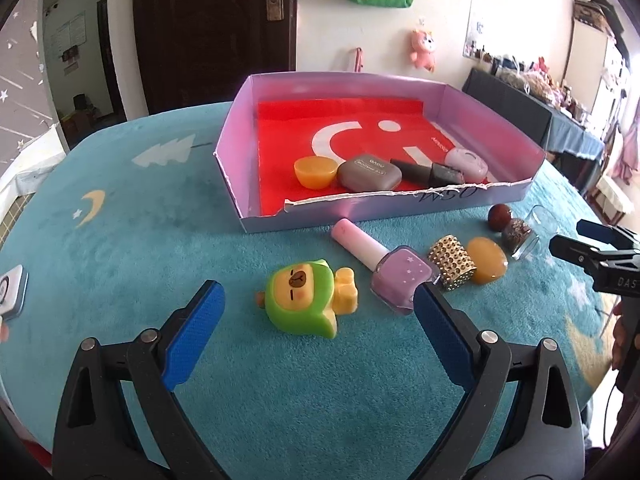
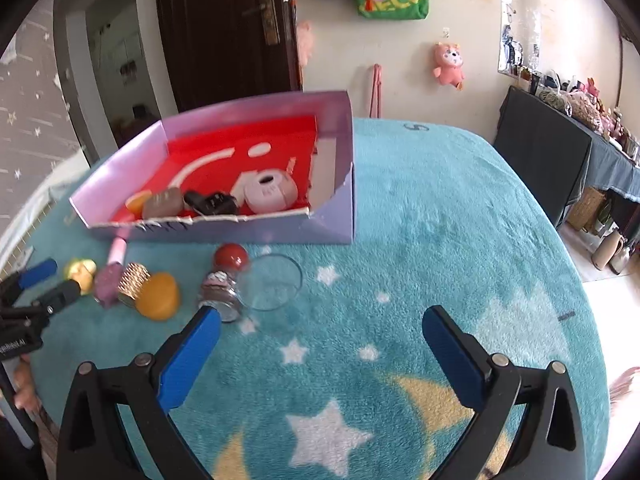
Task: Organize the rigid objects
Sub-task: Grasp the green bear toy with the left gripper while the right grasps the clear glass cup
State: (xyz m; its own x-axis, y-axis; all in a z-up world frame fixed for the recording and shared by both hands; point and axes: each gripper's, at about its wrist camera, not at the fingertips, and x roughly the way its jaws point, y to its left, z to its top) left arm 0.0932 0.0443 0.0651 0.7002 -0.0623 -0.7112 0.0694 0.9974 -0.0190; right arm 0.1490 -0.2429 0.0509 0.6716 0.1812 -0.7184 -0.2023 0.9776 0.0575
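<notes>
My left gripper [image 1: 318, 290] stands open just short of a green and yellow toy figure [image 1: 304, 300] that lies on the teal tablecloth. Its right finger is close to a purple nail polish bottle [image 1: 384, 268]. Beyond these lie a gold studded cylinder [image 1: 452, 262], an orange oval piece [image 1: 486, 266], a small jar with a red ball top [image 2: 222, 288] and a clear glass [image 2: 272, 282] on its side. My right gripper [image 2: 322, 314] is open over bare cloth, with the jar by its left finger. The lilac box [image 1: 240, 128] holds several small items.
A small silver-framed object [image 1: 12, 290] lies at the table's left edge. A dark chair back [image 2: 540, 152] stands beyond the far right of the table, next to a cluttered side table. A person's hand [image 2: 24, 392] shows at the lower left of the right wrist view.
</notes>
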